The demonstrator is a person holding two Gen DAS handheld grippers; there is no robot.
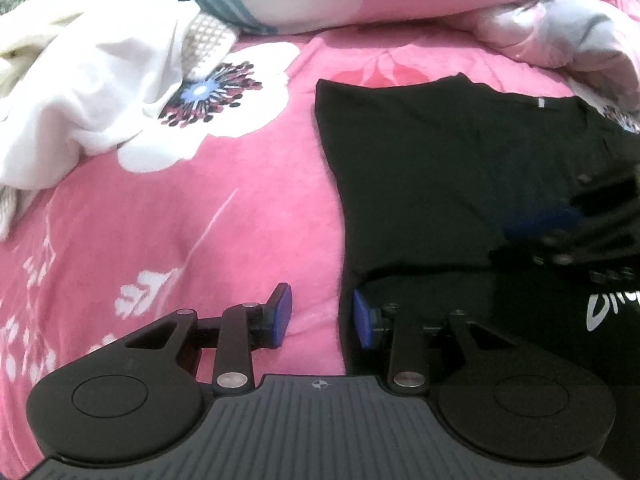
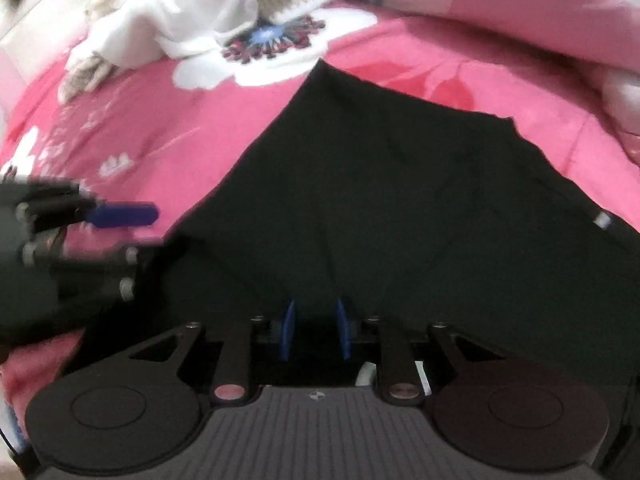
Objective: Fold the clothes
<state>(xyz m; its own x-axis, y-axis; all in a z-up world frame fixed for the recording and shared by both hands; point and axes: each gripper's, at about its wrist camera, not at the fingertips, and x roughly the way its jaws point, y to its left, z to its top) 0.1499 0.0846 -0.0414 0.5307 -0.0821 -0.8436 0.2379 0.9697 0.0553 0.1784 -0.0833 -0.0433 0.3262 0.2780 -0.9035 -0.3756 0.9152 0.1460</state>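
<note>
The black garment [image 1: 432, 168] lies spread on the pink bedspread [image 1: 180, 220], its near edge toward both grippers; in the right wrist view its sides [image 2: 380, 200] run to a point at the far end, which suggests some folding already in it, though I cannot say how much. The likeliest trouble is a one-sided grab: the left gripper [image 1: 322, 316] is released, its fingers wide apart astride the garment's left edge, one pad over bedspread and one over black cloth, so closing here could pinch the bedspread along with the garment or catch only a thin layer, and the fold would drag crooked. The right gripper [image 2: 316, 330] sits low over the near middle of the garment, pads partly apart with dark cloth between them; whether they actually grip it I cannot tell. If it lifts alone, the cloth may bunch. Both grippers point away from the person. A white pile [image 1: 88, 80] lies well apart at far left.
</note>
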